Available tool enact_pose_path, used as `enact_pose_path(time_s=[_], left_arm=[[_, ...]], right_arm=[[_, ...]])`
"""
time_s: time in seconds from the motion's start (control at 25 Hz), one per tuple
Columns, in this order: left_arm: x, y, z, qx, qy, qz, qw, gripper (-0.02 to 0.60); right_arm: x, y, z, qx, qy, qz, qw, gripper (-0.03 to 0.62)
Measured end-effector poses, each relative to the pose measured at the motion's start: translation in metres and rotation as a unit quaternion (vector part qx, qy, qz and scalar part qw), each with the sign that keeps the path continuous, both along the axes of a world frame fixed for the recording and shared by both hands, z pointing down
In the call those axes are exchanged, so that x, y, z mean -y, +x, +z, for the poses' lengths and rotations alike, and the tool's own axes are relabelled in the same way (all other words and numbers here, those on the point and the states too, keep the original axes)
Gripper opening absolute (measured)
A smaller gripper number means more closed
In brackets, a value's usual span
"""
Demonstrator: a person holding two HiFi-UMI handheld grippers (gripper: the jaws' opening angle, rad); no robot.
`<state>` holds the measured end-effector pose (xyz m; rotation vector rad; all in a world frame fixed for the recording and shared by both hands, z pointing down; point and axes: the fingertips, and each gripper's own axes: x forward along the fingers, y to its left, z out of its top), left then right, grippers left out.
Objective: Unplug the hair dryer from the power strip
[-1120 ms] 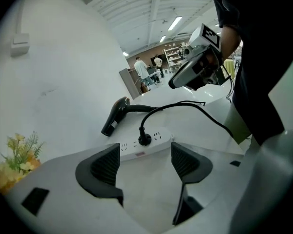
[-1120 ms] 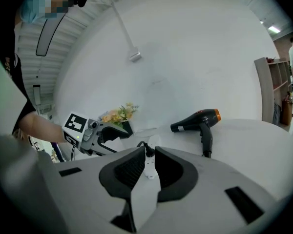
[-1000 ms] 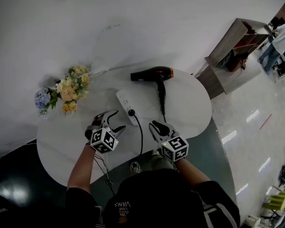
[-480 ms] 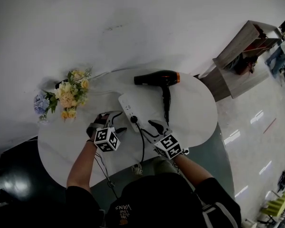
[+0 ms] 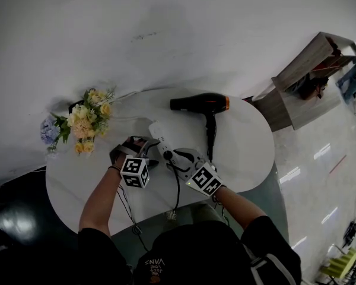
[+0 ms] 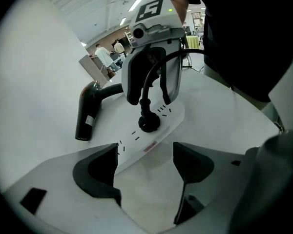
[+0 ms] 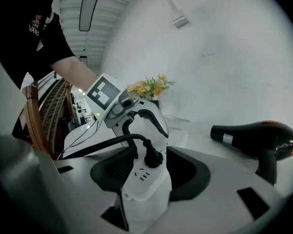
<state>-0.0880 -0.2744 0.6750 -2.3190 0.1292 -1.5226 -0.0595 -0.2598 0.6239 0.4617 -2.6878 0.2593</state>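
Observation:
A white power strip point(image 5: 156, 132) lies on the round white table point(image 5: 240, 150) with a black plug point(image 5: 167, 155) in it. The plug's cord point(image 5: 178, 189) runs off the near edge. The black hair dryer point(image 5: 200, 103) lies behind. My left gripper point(image 5: 147, 152) is open, pointing steeply down at the strip's end point(image 6: 151, 133), the plug point(image 6: 149, 123) just ahead of it. My right gripper point(image 5: 174, 158) comes in from the right. Its jaws are opening and flank the plug point(image 7: 154, 157) and strip point(image 7: 146, 182) without pressing. Each gripper shows in the other's view: right gripper point(image 6: 151, 74), left gripper point(image 7: 132, 112).
A bunch of yellow and blue flowers point(image 5: 80, 120) stands at the table's left. A white cable point(image 5: 127, 94) runs from the strip toward the wall. A wooden shelf unit point(image 5: 308, 76) stands on the floor at the right. The dryer point(image 7: 256, 133) lies to the right of my right gripper.
Both grippers have moved in on the power strip. The right one swung left to the plug and its jaws went from shut to wide; the left one dropped lower.

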Motion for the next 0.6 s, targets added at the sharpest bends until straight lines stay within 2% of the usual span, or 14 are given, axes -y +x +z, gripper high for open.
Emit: enact_pose_path(time_s=[0.24, 0.48, 0.6], left_arm=[[0.001, 0.003, 0.009, 0.021, -0.018, 0.030, 0.9992, 0.354], [0.003, 0.003, 0.012, 0.018, -0.034, 0.029, 0.9988, 0.354], [0.004, 0.003, 0.013, 0.018, -0.037, 0.030, 0.9987, 0.354]], right_arm=[[0.008, -0.009, 0.005, -0.013, 0.023, -0.060, 0.998, 0.195], [0.008, -0.020, 0.010, -0.024, 0.047, -0.124, 0.991, 0.195], [0.010, -0.021, 0.011, -0.028, 0.067, -0.137, 0.988, 0.178]])
